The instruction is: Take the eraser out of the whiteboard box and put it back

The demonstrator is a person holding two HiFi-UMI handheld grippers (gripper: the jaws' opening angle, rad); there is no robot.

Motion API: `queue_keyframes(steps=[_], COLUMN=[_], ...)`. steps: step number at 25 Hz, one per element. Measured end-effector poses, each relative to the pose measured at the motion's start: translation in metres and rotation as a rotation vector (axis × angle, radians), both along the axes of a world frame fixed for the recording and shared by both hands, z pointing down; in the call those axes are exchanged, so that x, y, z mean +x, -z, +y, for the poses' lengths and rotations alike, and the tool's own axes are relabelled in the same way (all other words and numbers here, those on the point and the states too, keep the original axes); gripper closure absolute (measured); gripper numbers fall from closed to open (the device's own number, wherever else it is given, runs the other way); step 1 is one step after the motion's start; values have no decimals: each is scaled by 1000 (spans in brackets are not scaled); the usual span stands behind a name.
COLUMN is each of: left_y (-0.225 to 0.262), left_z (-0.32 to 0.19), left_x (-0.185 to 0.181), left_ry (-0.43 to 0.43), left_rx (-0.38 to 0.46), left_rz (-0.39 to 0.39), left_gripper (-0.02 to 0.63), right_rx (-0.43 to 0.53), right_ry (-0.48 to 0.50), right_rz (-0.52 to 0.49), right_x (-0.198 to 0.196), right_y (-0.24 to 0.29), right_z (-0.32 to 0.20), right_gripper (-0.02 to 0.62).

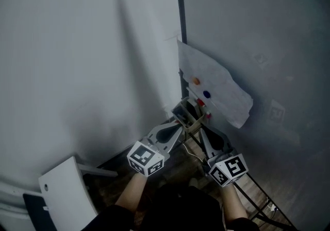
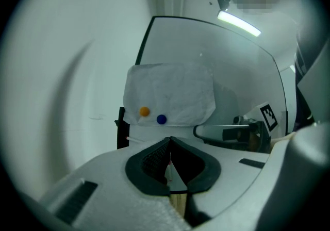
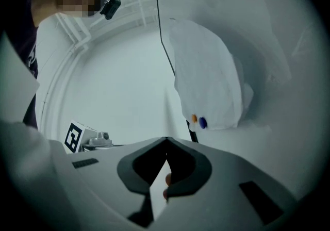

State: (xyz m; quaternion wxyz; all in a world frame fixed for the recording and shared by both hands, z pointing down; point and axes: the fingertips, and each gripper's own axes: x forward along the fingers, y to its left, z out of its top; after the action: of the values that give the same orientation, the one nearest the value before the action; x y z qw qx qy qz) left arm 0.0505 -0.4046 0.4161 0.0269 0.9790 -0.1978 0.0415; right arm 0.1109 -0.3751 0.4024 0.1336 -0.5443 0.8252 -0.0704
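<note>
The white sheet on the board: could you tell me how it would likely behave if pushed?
Probably floppy and light: the white sheet looks wrinkled and its edge lifts off the board. It would likely crumple rather than slide, since only the orange magnet and blue magnet seem to hold it.

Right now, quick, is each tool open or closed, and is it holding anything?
Left tool: closed, tips together, holding nothing.
Right tool: closed, tips together, holding nothing.
</note>
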Motion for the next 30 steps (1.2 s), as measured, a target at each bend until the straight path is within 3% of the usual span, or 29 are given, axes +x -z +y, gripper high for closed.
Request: queue_keyframes(steps=[4,18,30], left_y=[-5,-25,-29], left_z=[-18,-79,-80], left_x=[7,15,23], left_ry=[-74,-371,-544], left_rx=[53,-1,34], left_rz=[-59,-80,-95], left_gripper=[600,600,598], right_rx=[-6,-42,-48], right_ry=[-39,-347,-421], right_rz=[-9,-41,-36], right_x=[2,3,9], right_y=[-5,-22,-25], right_z=[-18,-59,-62], right_gripper=[592,592,592])
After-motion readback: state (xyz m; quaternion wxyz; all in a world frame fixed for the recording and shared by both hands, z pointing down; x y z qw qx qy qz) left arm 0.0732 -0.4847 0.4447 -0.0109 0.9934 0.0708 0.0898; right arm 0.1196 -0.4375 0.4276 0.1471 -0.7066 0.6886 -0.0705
